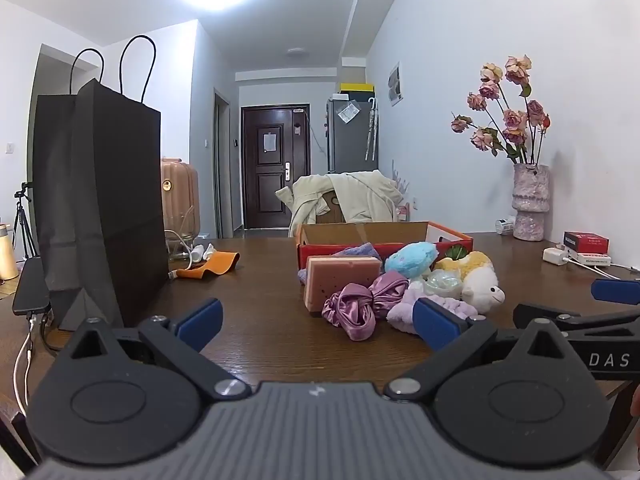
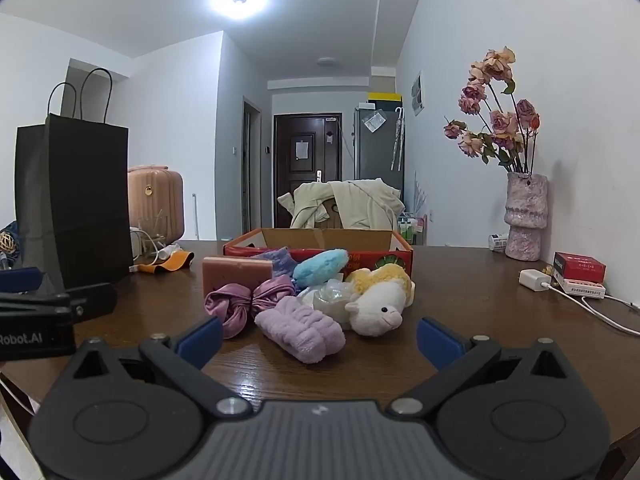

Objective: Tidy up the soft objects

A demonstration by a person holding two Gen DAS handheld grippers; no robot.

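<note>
A pile of soft things lies on the brown table in front of a red cardboard box (image 1: 384,236) (image 2: 320,240). In the pile are a pink sponge block (image 1: 342,284) (image 2: 236,274), a mauve satin scrunchie (image 1: 360,304) (image 2: 240,304), a lilac fluffy headband (image 1: 424,304) (image 2: 300,330), a blue plush puff (image 1: 412,258) (image 2: 320,266) and a white-and-yellow plush sheep (image 1: 478,280) (image 2: 378,304). My left gripper (image 1: 316,322) is open, low over the table, short of the pile. My right gripper (image 2: 320,338) is open too, with the headband just beyond its fingertips.
A tall black paper bag (image 1: 96,208) (image 2: 72,204) stands at the left. An orange strap (image 1: 212,266) and cables lie behind it. A vase of dried roses (image 1: 530,200) (image 2: 524,216), a red box (image 2: 578,266) and a charger (image 2: 534,280) sit at the right by the wall.
</note>
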